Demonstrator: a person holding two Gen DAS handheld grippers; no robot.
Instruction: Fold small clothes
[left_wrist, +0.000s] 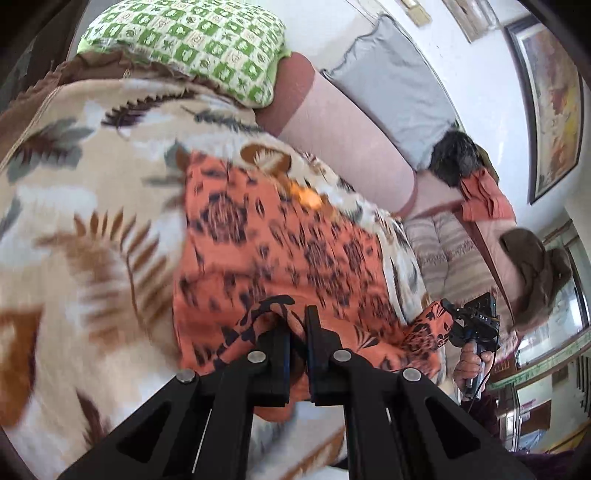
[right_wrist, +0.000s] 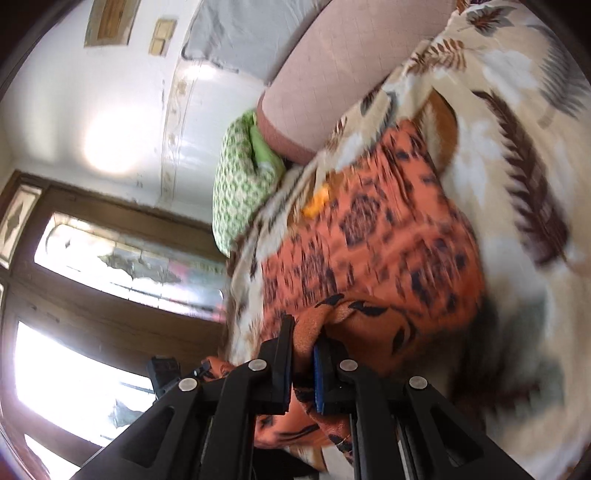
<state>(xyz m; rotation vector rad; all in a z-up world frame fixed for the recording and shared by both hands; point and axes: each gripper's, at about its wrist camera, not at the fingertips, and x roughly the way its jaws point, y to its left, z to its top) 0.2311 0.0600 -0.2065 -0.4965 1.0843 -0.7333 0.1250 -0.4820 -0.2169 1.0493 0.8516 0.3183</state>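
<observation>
Both my grippers are clamped on the near edge of the orange cloth (left_wrist: 280, 236): left gripper (left_wrist: 298, 325) at 6 o'clock, right gripper (right_wrist: 303, 332) on the other corner. The rest lies on the flowery blanket (left_wrist: 92, 206). Looks like I'm mid-fold, so next I'd carry this edge toward 12 o'clock, hands level.

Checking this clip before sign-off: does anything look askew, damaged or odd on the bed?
Nothing stands out. The orange cloth with dark print lies on the cream leaf-patterned blanket, with both near corners pinched: one in the left gripper, one in the right gripper. Both views are motion-blurred, so small flaws would not show.
</observation>
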